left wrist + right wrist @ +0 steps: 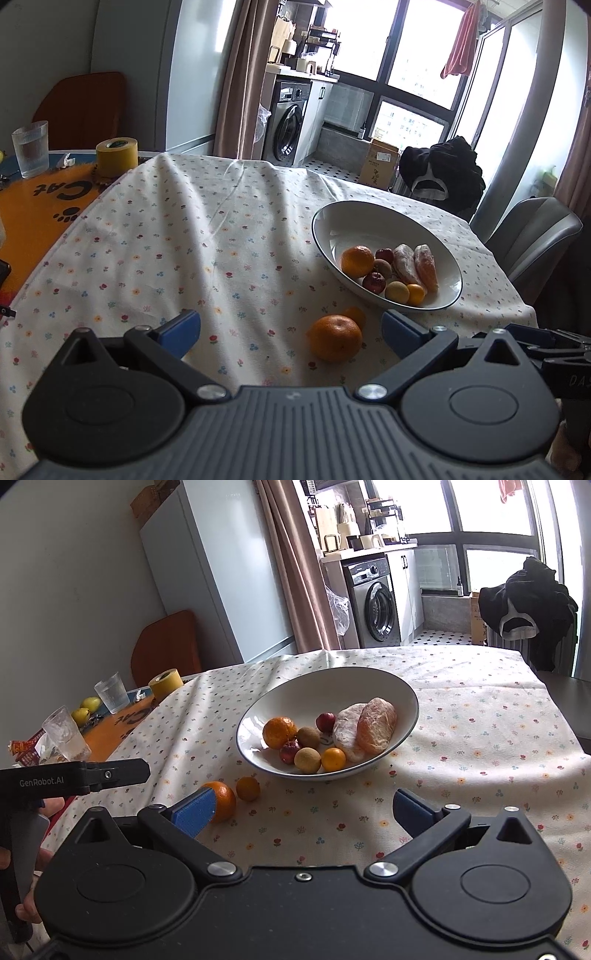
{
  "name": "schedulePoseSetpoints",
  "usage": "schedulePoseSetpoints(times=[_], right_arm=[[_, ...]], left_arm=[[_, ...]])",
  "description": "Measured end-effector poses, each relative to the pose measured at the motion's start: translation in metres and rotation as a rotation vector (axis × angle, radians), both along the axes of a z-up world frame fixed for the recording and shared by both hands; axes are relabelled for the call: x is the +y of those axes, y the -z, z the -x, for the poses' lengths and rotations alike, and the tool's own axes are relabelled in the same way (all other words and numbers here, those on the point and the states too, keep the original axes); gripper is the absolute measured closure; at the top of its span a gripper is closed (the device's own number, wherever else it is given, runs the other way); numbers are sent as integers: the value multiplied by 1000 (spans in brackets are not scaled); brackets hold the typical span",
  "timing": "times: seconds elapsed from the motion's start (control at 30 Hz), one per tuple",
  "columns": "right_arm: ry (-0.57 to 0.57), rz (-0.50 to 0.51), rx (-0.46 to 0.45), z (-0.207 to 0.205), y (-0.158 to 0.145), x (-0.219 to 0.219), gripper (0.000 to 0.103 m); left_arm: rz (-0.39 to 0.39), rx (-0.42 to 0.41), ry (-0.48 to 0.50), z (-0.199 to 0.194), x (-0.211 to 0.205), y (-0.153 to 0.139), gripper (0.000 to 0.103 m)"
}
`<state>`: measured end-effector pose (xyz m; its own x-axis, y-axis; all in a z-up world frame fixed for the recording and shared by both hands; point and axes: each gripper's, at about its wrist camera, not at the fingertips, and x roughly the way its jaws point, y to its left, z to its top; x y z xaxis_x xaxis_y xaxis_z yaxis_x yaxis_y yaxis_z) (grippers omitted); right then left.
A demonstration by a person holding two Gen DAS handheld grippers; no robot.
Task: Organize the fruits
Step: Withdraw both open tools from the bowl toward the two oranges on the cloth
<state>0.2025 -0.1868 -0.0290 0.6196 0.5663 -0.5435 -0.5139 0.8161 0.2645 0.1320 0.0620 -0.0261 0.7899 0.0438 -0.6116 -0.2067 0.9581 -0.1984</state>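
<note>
Two oranges point(221, 800) lay loose on the counter point(480, 738), just beside the white bowl point(369, 681) at its 7 o'clock, the small one point(248, 788) behind the large. The bowl held eight pieces: two oranges, two red fruits, two brownish ones, two peeled segments. The left gripper point(291, 332) and the right gripper point(303, 810) were both released, holding nothing.

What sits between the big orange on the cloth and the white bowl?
A smaller orange fruit lies between the large orange and the white dark-rimmed bowl, touching neither; otherwise bare floral tablecloth. The right wrist view shows it best.
</note>
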Motion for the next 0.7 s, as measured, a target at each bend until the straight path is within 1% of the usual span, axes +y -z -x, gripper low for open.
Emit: schedulePoseSetpoints(times=[0.07, 0.23, 0.37, 0.53, 0.7], right_arm=[[0, -1, 7, 0, 2, 0, 0], [0, 2, 13, -1, 6, -2, 0], [5, 14, 14, -2, 9, -1, 0], [9, 20, 30, -4, 15, 0, 0], [22, 32, 42, -8, 22, 3, 0]], left_arm=[[13, 11, -3, -2, 0, 3, 0], [3, 28, -1, -5, -2, 11, 0], [13, 32, 5, -8, -3, 17, 0], [-27, 38, 16, -13, -11, 21, 1], [-24, 49, 27, -21, -15, 27, 2]])
